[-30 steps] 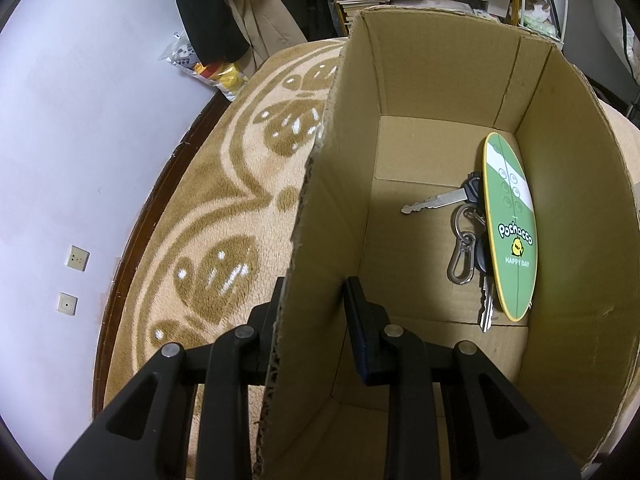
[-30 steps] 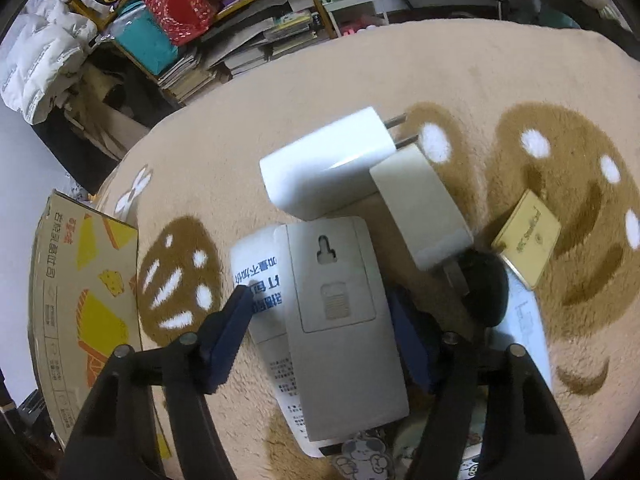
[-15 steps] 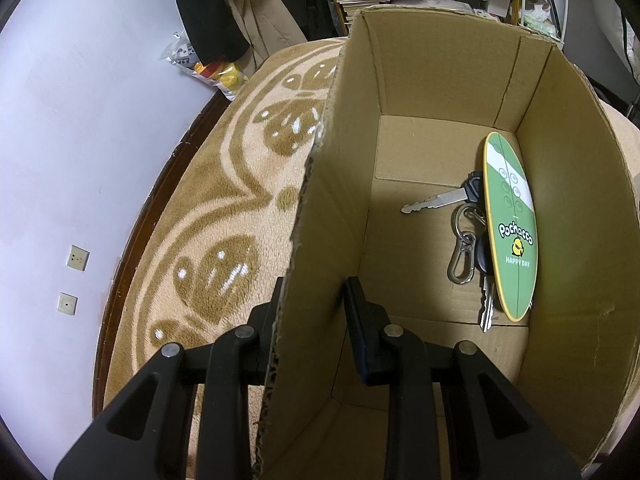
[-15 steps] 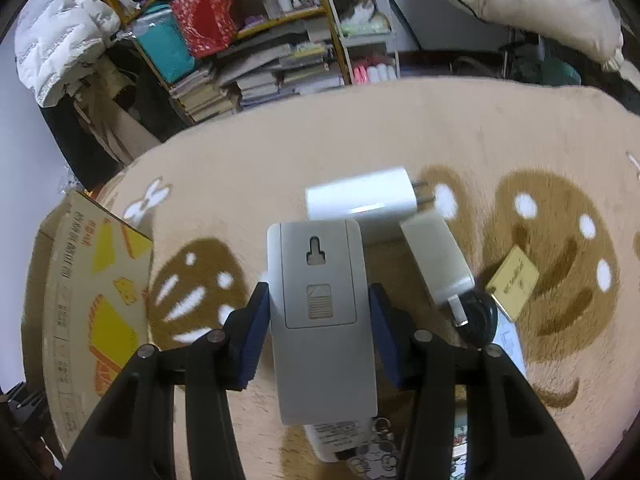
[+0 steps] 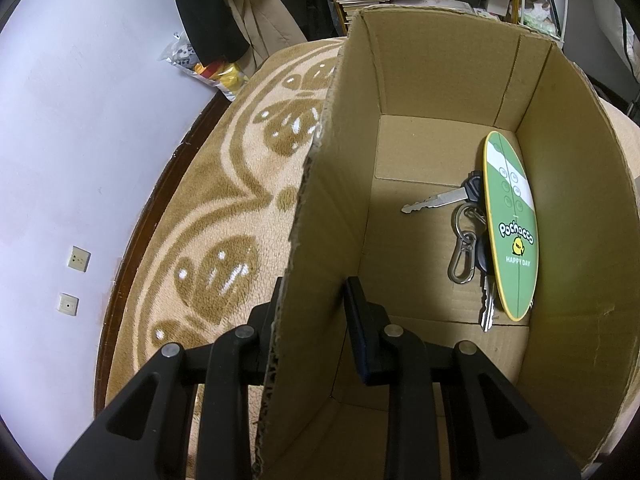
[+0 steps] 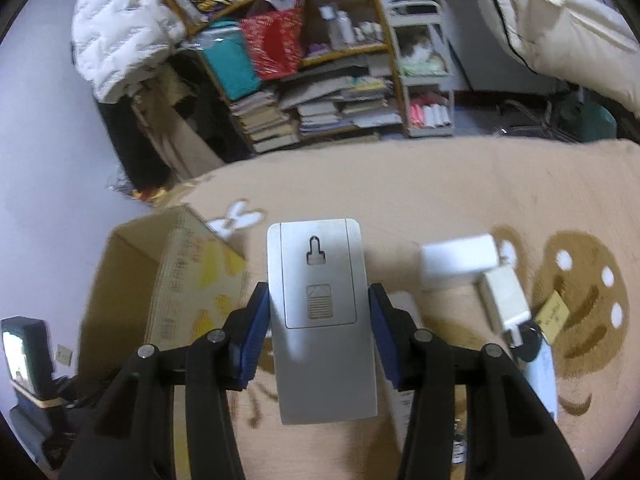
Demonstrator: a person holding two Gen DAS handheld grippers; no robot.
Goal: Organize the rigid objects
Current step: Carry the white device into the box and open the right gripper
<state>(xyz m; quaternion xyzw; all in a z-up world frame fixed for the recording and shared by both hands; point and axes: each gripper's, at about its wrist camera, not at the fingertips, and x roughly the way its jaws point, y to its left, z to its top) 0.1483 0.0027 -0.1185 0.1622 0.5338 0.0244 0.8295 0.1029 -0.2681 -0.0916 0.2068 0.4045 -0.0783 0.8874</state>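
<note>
In the cardboard box: keys; green oval card.

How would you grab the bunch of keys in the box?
Come straight down from above: the cardboard box walls block the sides. Pinch the black key heads of the bunch of keys, the thickest part. The blades and rings lie flat, and the green Pochacco board crowds one side.

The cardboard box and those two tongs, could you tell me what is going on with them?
A person is tidying loose items from a beige rug into an open brown cardboard box. The left tongs pinch the box's side wall. The right tongs hold a flat grey rectangular device in the air above the rug. A bunch of metal keys and a green oval card lie inside.
</note>
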